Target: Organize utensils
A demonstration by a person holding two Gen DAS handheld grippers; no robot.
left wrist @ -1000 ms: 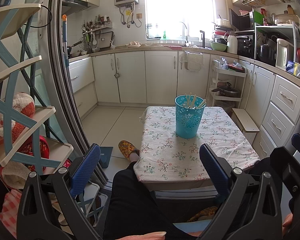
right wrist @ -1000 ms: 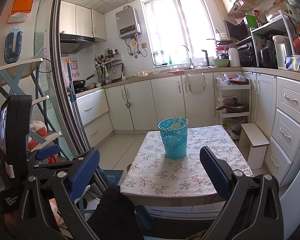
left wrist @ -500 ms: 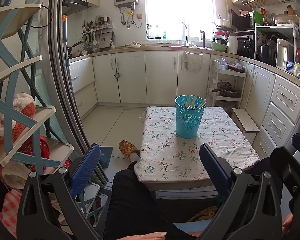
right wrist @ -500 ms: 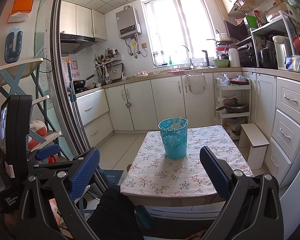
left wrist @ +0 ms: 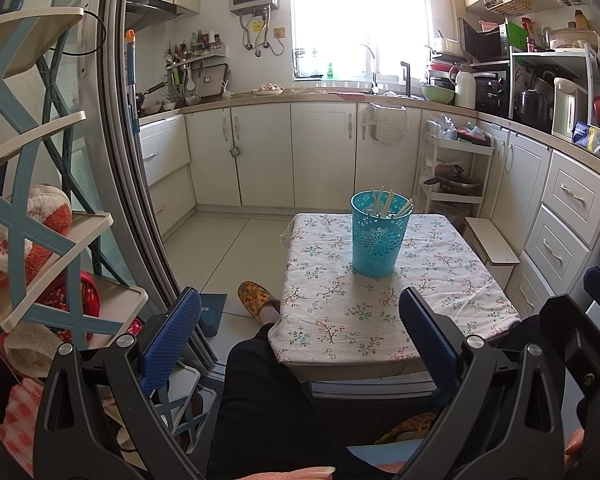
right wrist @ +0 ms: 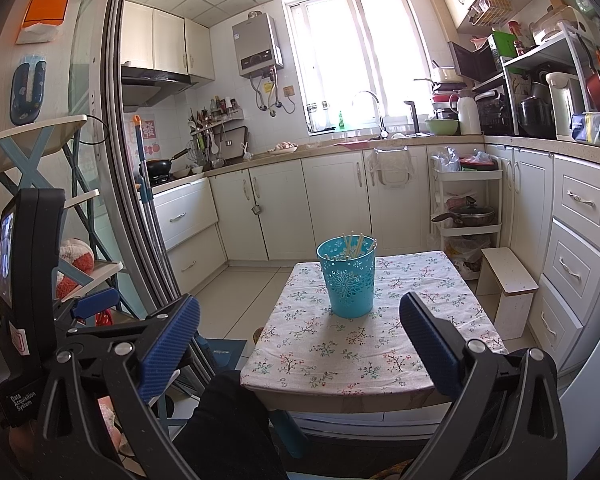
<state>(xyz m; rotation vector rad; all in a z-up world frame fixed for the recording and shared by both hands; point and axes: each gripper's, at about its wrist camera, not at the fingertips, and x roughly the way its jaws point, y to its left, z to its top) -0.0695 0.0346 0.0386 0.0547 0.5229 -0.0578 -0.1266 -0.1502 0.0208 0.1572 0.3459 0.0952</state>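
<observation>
We find the left gripper [left wrist: 300,332] held low over the seated person's lap, its blue-padded fingers [left wrist: 172,336] spread wide with nothing between them. It points level toward the table [left wrist: 340,320], short of the near edge. The right gripper [right wrist: 300,336] sits in much the same attitude, jaws likewise fully apart and empty, aimed along the table from slightly higher. Neither gripper touches anything.

The table is small and low, covered by a white cloth [right wrist: 340,344] printed with small flower sprigs. On it stands a teal holder [left wrist: 380,236] with a pierced floral pattern, upright, past the middle of the cloth toward the far edge. Several pale chopsticks [left wrist: 384,202] stand inside it, tips leaning against the rim (we cannot count them reliably). No utensils lie loose on the cloth.

A dark trouser leg [left wrist: 268,400] occupies the foreground, with a patterned slipper [left wrist: 254,296] on the tiled floor to the left of the table. The room is a kitchen: cream cabinets [right wrist: 332,200] run along the far wall and the right side, under a bright window [right wrist: 352,56] and a wall-mounted water heater [right wrist: 258,44]. A white trolley [right wrist: 466,208] holding a lidded pan stands in the far right corner, and a small white stool [right wrist: 508,280] sits just right of the table.
</observation>
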